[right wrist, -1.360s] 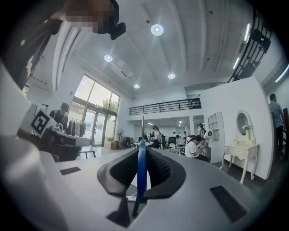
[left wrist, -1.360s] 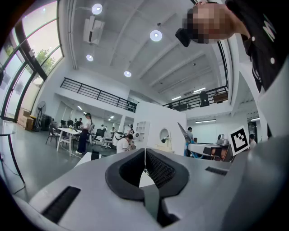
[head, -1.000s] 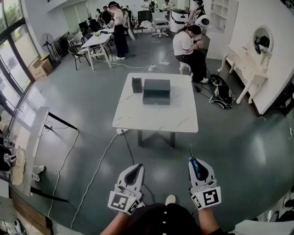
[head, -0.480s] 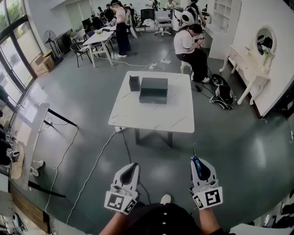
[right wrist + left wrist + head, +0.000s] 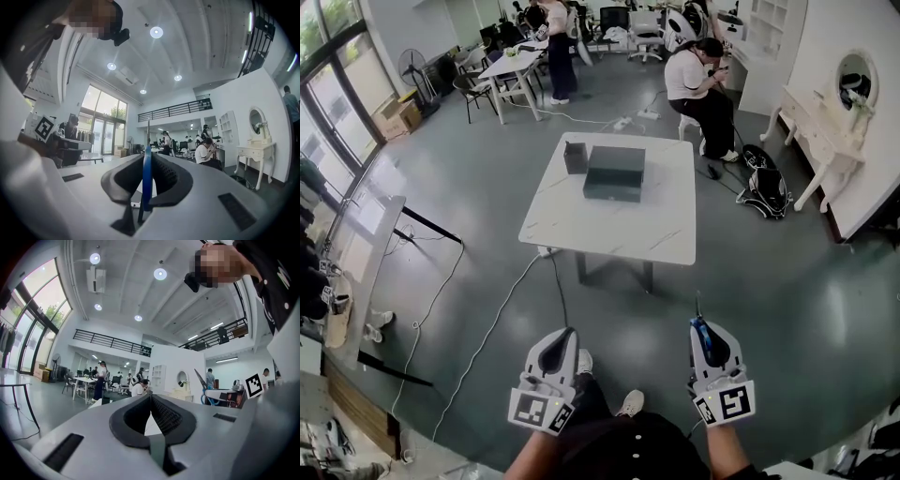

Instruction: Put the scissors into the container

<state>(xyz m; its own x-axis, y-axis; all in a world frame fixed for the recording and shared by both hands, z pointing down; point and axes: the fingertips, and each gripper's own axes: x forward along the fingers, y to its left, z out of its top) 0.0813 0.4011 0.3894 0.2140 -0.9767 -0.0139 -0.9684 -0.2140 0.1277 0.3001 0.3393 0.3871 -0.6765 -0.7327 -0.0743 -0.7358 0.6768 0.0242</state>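
Note:
Blue-handled scissors stand clamped in my right gripper, their blade pointing ahead toward the table. In the right gripper view the blue handle sits pinched in the right gripper. My left gripper is shut and holds nothing; its pads meet in the left gripper view, where the scissors show at the right. Far ahead, a dark grey box and a smaller dark open container stand at the back of the white marble table.
A seated person is behind the table's far right corner. A bag lies on the floor by a white dresser. A cable runs across the grey floor; a long bench stands left.
The view has shifted as I step across the floor; my shoe now shows under the left gripper. Both grippers keep their pose, and the scissors stay clamped in the right one.

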